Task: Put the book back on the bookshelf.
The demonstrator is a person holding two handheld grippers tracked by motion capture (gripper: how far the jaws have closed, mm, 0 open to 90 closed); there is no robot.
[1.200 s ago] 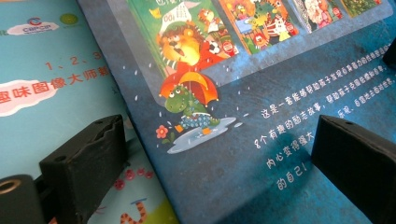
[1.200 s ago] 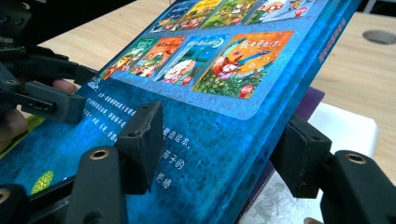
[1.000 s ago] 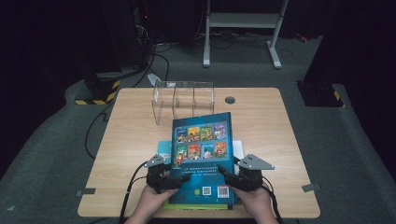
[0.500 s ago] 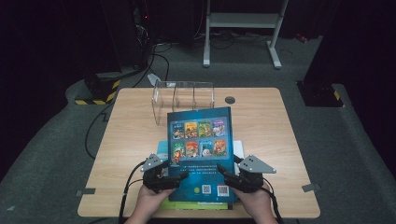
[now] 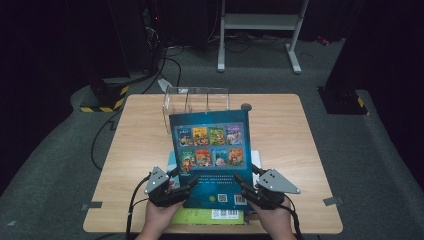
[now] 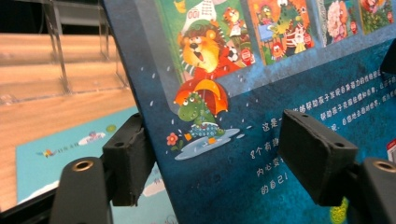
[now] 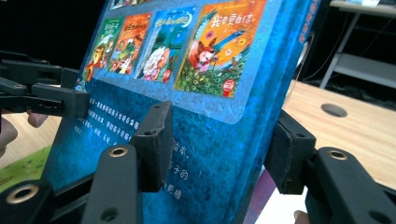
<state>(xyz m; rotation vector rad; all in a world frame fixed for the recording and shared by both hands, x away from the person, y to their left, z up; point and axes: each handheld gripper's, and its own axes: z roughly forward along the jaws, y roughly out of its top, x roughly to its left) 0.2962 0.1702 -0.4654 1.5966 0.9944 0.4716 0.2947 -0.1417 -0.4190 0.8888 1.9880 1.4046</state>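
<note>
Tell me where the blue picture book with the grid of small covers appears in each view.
High view: blue picture book lower centre, tilted up.
Left gripper view: centre to right, between black jaws.
Right gripper view: centre.
Shared landmark: orange fox-and-peacock cover, rightmost in the lower row.

Book held up at the near edge of the table

The book [image 5: 212,155] is held between the left gripper [image 5: 181,186] at its left edge and the right gripper [image 5: 245,186] at its right edge, above the near middle of the table [image 5: 140,135]. Other books [image 5: 215,216] are lain flat beneath it. The clear rack [image 5: 192,100] is set behind the book, near the far edge. A round hole [image 5: 245,106] is found just right of the rack
</note>
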